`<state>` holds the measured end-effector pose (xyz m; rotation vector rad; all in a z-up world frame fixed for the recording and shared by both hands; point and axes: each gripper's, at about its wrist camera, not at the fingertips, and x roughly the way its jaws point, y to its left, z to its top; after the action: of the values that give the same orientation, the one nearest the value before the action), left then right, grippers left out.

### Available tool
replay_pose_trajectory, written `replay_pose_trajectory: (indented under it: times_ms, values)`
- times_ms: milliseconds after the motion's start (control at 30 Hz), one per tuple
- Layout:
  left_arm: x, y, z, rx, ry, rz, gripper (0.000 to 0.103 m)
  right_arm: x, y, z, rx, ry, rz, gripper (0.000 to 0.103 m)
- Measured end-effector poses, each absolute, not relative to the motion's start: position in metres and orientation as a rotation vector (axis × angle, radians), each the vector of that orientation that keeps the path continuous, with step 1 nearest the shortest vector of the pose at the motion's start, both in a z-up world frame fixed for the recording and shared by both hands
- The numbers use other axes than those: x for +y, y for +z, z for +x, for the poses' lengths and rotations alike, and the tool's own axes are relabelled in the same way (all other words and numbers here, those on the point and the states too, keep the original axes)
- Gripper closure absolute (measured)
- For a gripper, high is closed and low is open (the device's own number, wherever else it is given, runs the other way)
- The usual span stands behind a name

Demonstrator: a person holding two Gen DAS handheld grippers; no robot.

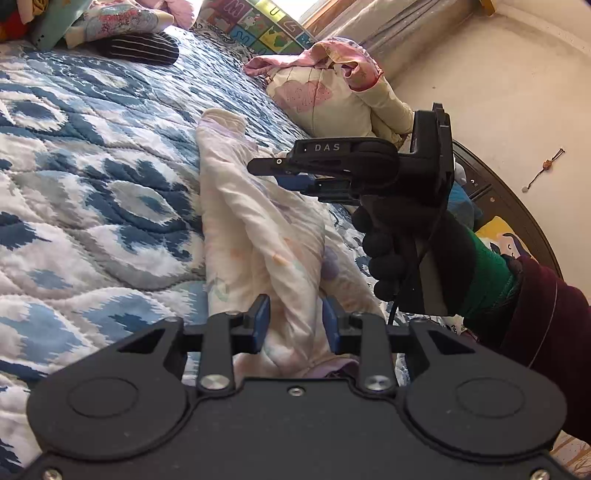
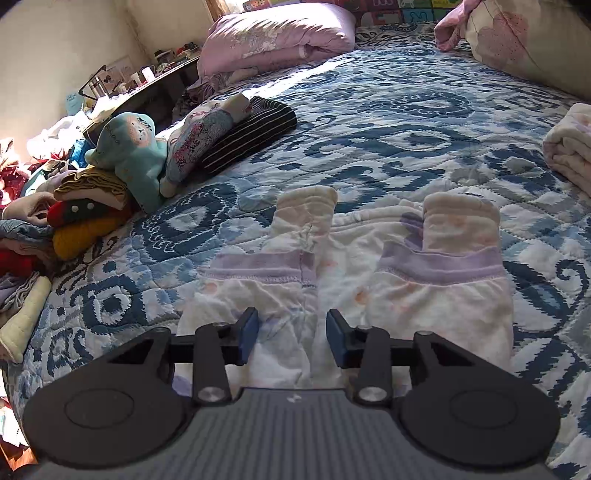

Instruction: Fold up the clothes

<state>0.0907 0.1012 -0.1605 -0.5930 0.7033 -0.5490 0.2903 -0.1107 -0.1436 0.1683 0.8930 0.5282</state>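
A pale cream garment with faint prints and lilac bands [image 1: 258, 236] lies on the blue-and-white quilt [image 1: 92, 177]. In the right wrist view it [image 2: 354, 266] shows two cuffed ends pointing away, each with a lilac band. My left gripper [image 1: 295, 325] is open, its blue pads on either side of a raised fold of the garment. My right gripper [image 2: 291, 336] is open just above the garment's near part. In the left wrist view the right gripper [image 1: 284, 173] hovers over the cloth from the right, held by a black-gloved hand.
A folded pale garment [image 2: 569, 147] lies at the right. A pile of folded clothes [image 2: 92, 199] and a striped dark item [image 2: 251, 129] sit at the left. A lilac pillow [image 2: 280, 33] and a cream pillow [image 1: 332, 96] lie at the bed's far end.
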Motion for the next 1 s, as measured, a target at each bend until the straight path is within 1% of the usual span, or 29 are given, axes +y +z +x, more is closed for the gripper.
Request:
replay_pose_trajectory:
  times_ms: [33, 67, 200, 267, 367, 500, 600, 633, 667, 700, 767, 867, 1000]
  values:
    - [0.101, -0.160, 0.091, 0.703, -0.549, -0.594, 0.073, -0.110, -0.144, 0.289, 0.890, 0.535, 0.161, 0.088]
    - [0.101, -0.160, 0.091, 0.703, -0.546, -0.593, 0.073, -0.109, -0.141, 0.285, 0.865, 0.537, 0.145, 0.091]
    - [0.103, -0.159, 0.090, 0.694, -0.542, -0.607, 0.073, -0.129, -0.114, 0.264, 0.697, 0.525, 0.198, 0.092]
    - [0.104, -0.159, 0.091, 0.696, -0.531, -0.623, 0.076, -0.147, -0.103, 0.261, 0.631, 0.480, 0.265, 0.092]
    - [0.107, -0.162, 0.093, 0.709, -0.499, -0.645, 0.081, -0.155, -0.105, 0.272, 0.639, 0.452, 0.275, 0.092]
    - [0.116, -0.172, 0.097, 0.762, -0.467, -0.710, 0.083, -0.140, -0.123, 0.286, 0.697, 0.442, 0.214, 0.092]
    - [0.114, -0.176, 0.100, 0.802, -0.480, -0.709, 0.083, -0.123, -0.144, 0.294, 0.785, 0.413, 0.123, 0.090]
    - [0.114, -0.175, 0.099, 0.808, -0.481, -0.703, 0.083, -0.119, -0.148, 0.293, 0.799, 0.405, 0.090, 0.085]
    - [0.114, -0.174, 0.099, 0.807, -0.482, -0.698, 0.083, -0.117, -0.151, 0.290, 0.798, 0.398, 0.058, 0.079]
    - [0.116, -0.173, 0.098, 0.805, -0.484, -0.698, 0.083, -0.118, -0.150, 0.286, 0.788, 0.397, 0.060, 0.078]
    - [0.122, -0.169, 0.096, 0.796, -0.483, -0.710, 0.079, -0.127, -0.141, 0.278, 0.748, 0.391, 0.097, 0.077]
    - [0.136, -0.155, 0.085, 0.715, -0.445, -0.719, 0.078, -0.136, -0.117, 0.256, 0.641, 0.402, 0.069, 0.072]
    - [0.151, -0.134, 0.082, 0.578, -0.397, -0.768, 0.078, -0.140, -0.099, 0.225, 0.590, 0.528, -0.017, 0.072]
